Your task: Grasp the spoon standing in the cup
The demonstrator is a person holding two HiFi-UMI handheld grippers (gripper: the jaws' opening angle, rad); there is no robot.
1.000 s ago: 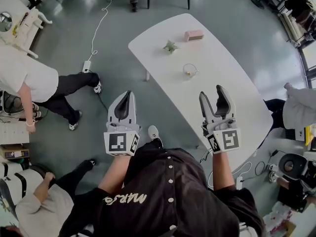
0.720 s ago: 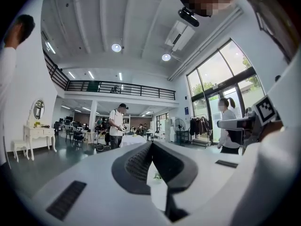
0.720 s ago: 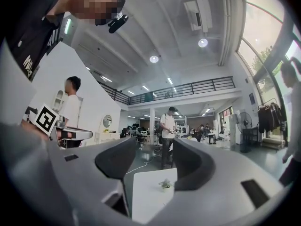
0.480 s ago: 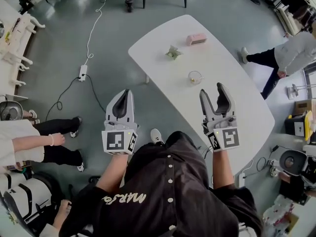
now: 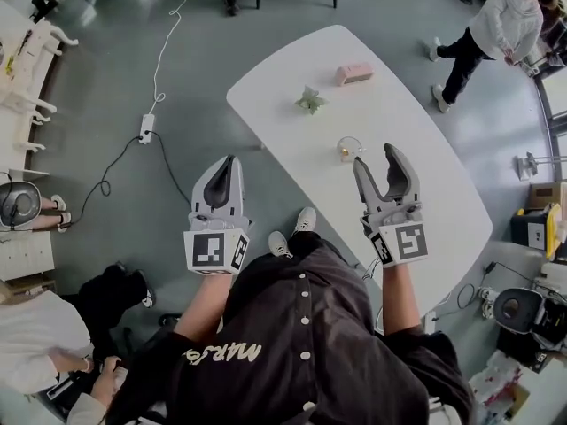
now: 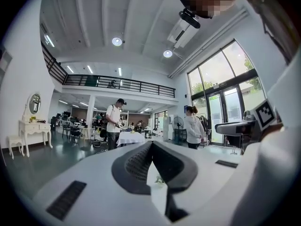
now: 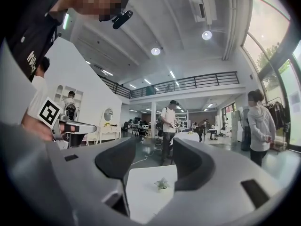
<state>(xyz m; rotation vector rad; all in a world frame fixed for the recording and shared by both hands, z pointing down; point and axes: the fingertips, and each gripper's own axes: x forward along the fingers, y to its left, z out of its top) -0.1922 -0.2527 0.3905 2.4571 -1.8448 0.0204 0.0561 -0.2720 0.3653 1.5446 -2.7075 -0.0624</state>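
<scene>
A small clear cup [image 5: 346, 149] with a spoon standing in it sits on the white oval table [image 5: 416, 140]; the spoon is too small to make out clearly. My right gripper [image 5: 376, 157] hangs open over the table, its left fingertip just right of the cup. In the right gripper view the open right gripper [image 7: 153, 162] frames the table [image 7: 141, 187]; the cup does not show there. My left gripper [image 5: 228, 164] is shut and empty over the floor, left of the table. In the left gripper view the left gripper [image 6: 151, 147] has its jaws pressed together.
A pink box [image 5: 353, 73] and a small green ornament [image 5: 310, 102] lie farther along the table; the ornament [image 7: 162, 183] shows between the right jaws. A person [image 5: 492, 25] stands at the table's far right. A cable and power strip [image 5: 147, 127] lie on the floor at left.
The cup now lies closer to my right gripper's left fingertip. A person has walked along the far right of the table. The people at the left have moved off.
</scene>
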